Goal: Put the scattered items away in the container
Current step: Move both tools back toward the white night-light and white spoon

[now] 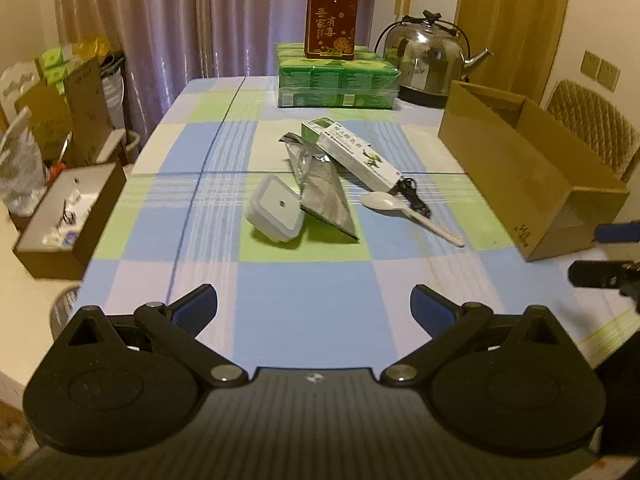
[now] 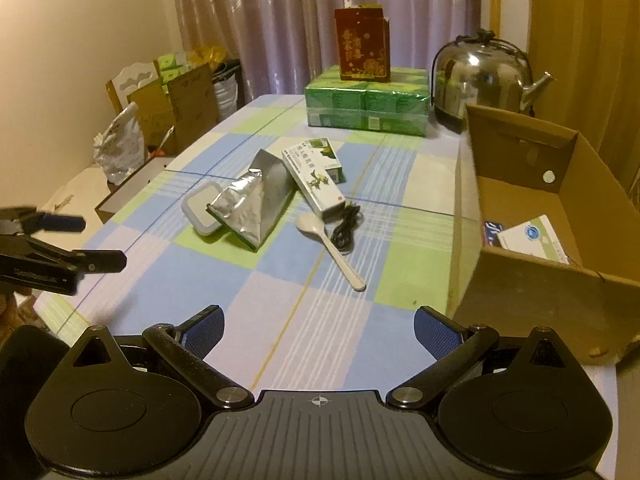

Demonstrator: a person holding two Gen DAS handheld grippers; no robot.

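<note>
Two pairs of fingers (image 1: 314,306) (image 2: 319,330) spread wide over checked tablecloth (image 1: 304,304), cardboard box (image 2: 532,216) at right, curtains (image 1: 224,12) behind.

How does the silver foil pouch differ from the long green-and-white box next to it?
The foil pouch is shiny, crumpled and wedge-shaped; the long box is matte, printed and crisp-edged. The pouch leans on the white square container; the box lies flat, one end on a smaller green box. Both sit mid-table, outside the cardboard box.

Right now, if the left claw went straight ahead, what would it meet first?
Probably the white square box, with the foil pouch just right of it. The left claw is open over bare tablecloth; depth is uncertain.
</note>
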